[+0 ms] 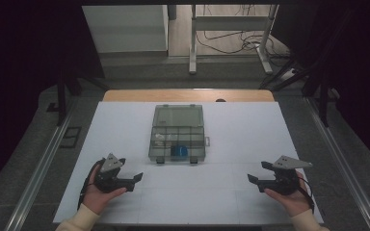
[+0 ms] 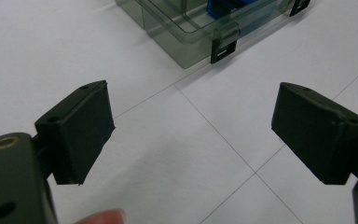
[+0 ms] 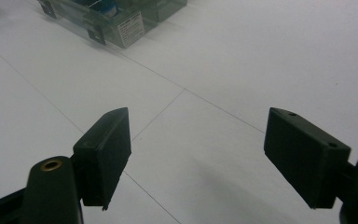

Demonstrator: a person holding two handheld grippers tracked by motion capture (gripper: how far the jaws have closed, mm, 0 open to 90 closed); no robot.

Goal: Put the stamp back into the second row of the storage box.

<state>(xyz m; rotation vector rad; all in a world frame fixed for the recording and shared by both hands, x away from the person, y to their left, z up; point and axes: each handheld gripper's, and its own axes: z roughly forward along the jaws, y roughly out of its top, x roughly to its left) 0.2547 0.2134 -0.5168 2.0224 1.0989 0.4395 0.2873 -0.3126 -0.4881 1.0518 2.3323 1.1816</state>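
Observation:
A clear grey compartment box [image 1: 178,138] lies open in the middle of the white table, its lid folded back toward the far side. A blue item [image 1: 179,151] sits in one of its front compartments. My left gripper [image 1: 130,174] rests low at the front left, held in a hand, jaws wide apart with nothing between them. In the left gripper view the box corner [image 2: 191,44] lies ahead of the left gripper [image 2: 191,133]. At the front right my right gripper [image 1: 258,172] is open and empty too. The right gripper view has the box [image 3: 116,23] far off beyond the right gripper [image 3: 198,156].
The white table [image 1: 241,139] has thin seam lines and a wooden strip along its far edge. Metal rails run along both sides. Beyond the table stand a white cabinet [image 1: 125,29], a frame's legs [image 1: 192,53] and floor cables.

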